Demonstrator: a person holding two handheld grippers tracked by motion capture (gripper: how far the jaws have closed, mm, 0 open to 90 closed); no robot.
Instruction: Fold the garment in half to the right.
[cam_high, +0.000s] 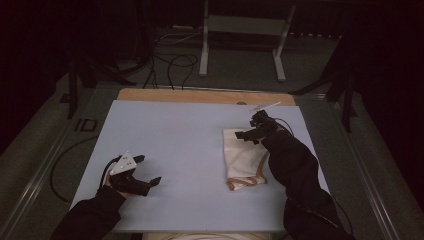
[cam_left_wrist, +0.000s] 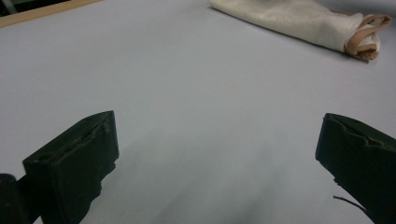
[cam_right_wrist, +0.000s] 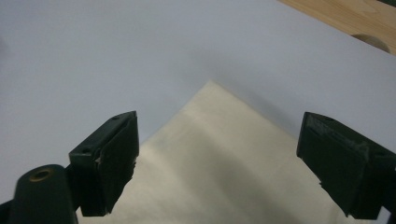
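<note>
R gripper (cam_high: 248, 129): jaws spread wide, nothing between the pads. It hovers over the far corner of the cream cloth (cam_high: 243, 157); in the right gripper view the cloth (cam_right_wrist: 219, 172) corner points away between the two black jaws, pads clear of the fabric. Whether the jaws are above or resting on the cloth, can't tell from the high view: dark, small, partly lost against the sleeve (cam_high: 295, 165).

Cloth: folded, lies flat on the pale grey-blue board (cam_high: 175, 145), right half, near R edge. Tan trim bunched at its near end; in the left gripper view that trim end (cam_left_wrist: 366, 39) shows at upper right, cloth cut off by the frame top.

L gripper (cam_high: 141, 171): jaws also spread, empty, low over bare board at near-left, well apart from cloth. Grey plate on top visible.

Beyond: wooden table edge (cam_high: 200, 95) past the board's far side. Small round mark on the wood (cam_right_wrist: 371, 42), unclear what. Room behind very dark.
</note>
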